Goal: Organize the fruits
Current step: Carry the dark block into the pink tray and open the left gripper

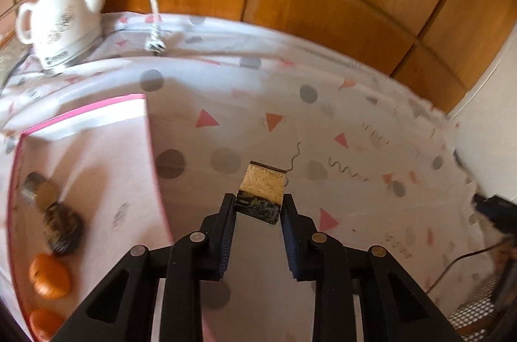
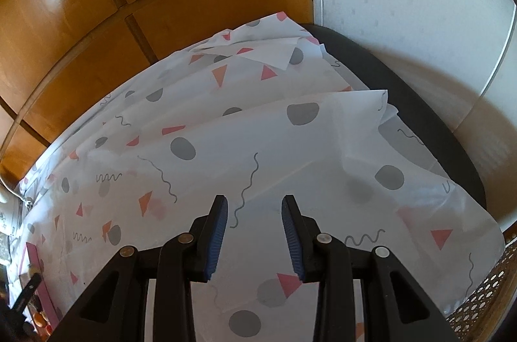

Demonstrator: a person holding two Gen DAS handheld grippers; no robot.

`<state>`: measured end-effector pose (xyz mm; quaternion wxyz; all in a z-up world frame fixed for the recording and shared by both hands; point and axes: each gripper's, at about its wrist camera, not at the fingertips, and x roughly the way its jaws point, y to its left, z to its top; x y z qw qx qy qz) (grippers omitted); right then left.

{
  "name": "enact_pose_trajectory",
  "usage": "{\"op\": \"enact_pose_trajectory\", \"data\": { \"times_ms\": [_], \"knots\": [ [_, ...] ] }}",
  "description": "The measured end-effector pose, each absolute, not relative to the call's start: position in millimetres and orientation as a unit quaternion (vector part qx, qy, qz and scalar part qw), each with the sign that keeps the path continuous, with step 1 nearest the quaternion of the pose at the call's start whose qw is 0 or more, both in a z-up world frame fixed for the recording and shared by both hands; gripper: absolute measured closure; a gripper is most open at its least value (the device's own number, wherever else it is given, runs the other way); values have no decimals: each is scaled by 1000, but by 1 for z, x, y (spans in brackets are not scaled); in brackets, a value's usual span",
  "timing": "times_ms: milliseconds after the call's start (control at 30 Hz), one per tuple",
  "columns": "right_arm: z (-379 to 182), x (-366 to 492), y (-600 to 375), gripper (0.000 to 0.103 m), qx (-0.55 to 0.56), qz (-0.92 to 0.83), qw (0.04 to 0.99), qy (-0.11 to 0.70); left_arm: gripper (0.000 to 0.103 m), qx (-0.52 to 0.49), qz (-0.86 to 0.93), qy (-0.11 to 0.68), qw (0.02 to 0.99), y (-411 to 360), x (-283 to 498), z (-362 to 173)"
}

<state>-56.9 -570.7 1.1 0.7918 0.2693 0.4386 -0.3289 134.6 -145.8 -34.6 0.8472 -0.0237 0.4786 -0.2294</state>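
Holding a small wooden block (image 1: pixel 261 193) in my left tongs (image 1: pixel 258 208), I keep it lifted above the worktop (image 1: pixel 323 129), right of the pink-rimmed tray (image 1: pixel 97 148), presumably clearing non-fruit away; two oranges (image 1: pixel 49 275) lie in the tray beside a dark bottle (image 1: pixel 58 222); my right tongs (image 2: pixel 254 212) hang slightly parted, empty, over the cloth.

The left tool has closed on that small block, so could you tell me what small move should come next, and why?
Probably carry the block left to the tray. The left tool grips it above the cloth, and the tray already holds oranges and a dark bottle. The right tool holds nothing.
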Motion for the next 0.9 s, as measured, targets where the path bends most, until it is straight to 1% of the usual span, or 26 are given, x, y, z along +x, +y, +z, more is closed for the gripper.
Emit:
{"op": "enact_pose_trajectory", "data": {
  "times_ms": [200, 400, 533, 767, 833, 900],
  "knots": [
    [1, -58, -569, 68, 271, -328, 792, 438, 75, -61, -192, 469, 860, -87, 116, -21],
    [2, -56, -564, 68, 263, -323, 795, 440, 75, -90, -137, 491, 856, -31, 104, -40],
    [0, -56, -564, 68, 265, -325, 792, 444, 75, -98, -112, 501, 853, -15, 101, -53],
    [-2, -56, -565, 68, 263, -332, 787, 449, 71, -104, -103, 494, 857, -5, 93, -54],
    [-3, -56, -565, 68, 262, -334, 785, 451, 68, -104, -102, 491, 859, -4, 89, -52],
    [-3, -56, -564, 68, 260, -334, 785, 453, 55, -104, -94, 486, 863, -1, 84, -50]
  ]
}}
